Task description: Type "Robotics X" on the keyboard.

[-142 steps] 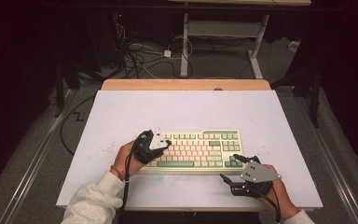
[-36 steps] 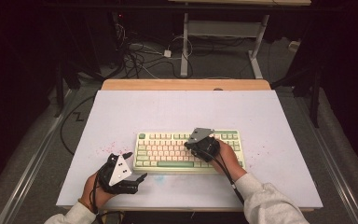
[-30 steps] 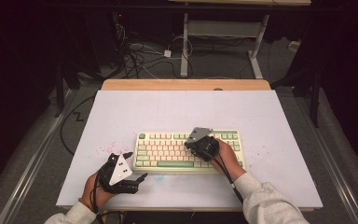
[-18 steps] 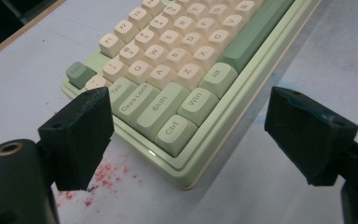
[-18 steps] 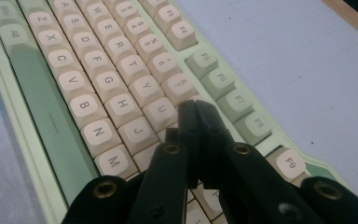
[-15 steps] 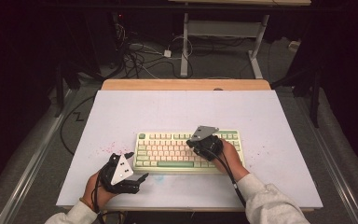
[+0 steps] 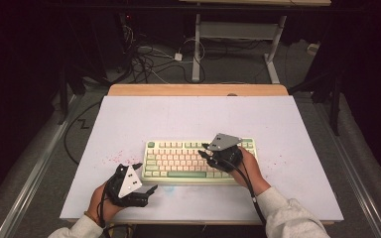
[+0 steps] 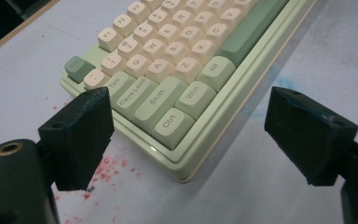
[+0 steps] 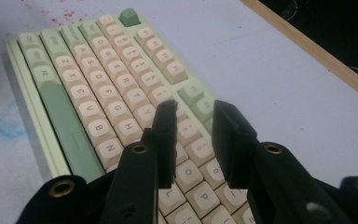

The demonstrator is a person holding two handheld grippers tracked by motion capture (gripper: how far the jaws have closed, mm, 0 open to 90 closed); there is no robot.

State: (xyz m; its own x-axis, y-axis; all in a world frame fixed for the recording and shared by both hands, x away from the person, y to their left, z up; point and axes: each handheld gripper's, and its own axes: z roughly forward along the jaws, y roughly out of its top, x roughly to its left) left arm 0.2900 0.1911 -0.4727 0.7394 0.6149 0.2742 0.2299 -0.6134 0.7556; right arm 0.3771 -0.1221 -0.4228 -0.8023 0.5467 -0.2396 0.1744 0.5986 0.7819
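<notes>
High view: the keyboard (image 7: 198,161) lies flat near the middle of the desk (image 7: 287,129), its long axis running left to right across it, space bar row toward me. My right tool (image 7: 209,152) hangs over the keyboard's right half, so that is the hand nearer the keys; my left tool (image 7: 141,177) sits off the keyboard's near-left corner, just beside it on the bare desk with no contact I can see.

In the right gripper view the right tool's two black jaws stand a little apart, a narrow gap between them with nothing in it, and they have just been opening. They point down and forward at the letter keys around the middle rows, above them rather than pressed on them, as far as I can tell. My wrist angles in from the lower right.

In the left gripper view the left tool's jaws stand wide apart and hold nothing, framing the corner with the Ctrl key (image 8: 171,122). Red specks (image 8: 107,168) mark the desk there.
</notes>
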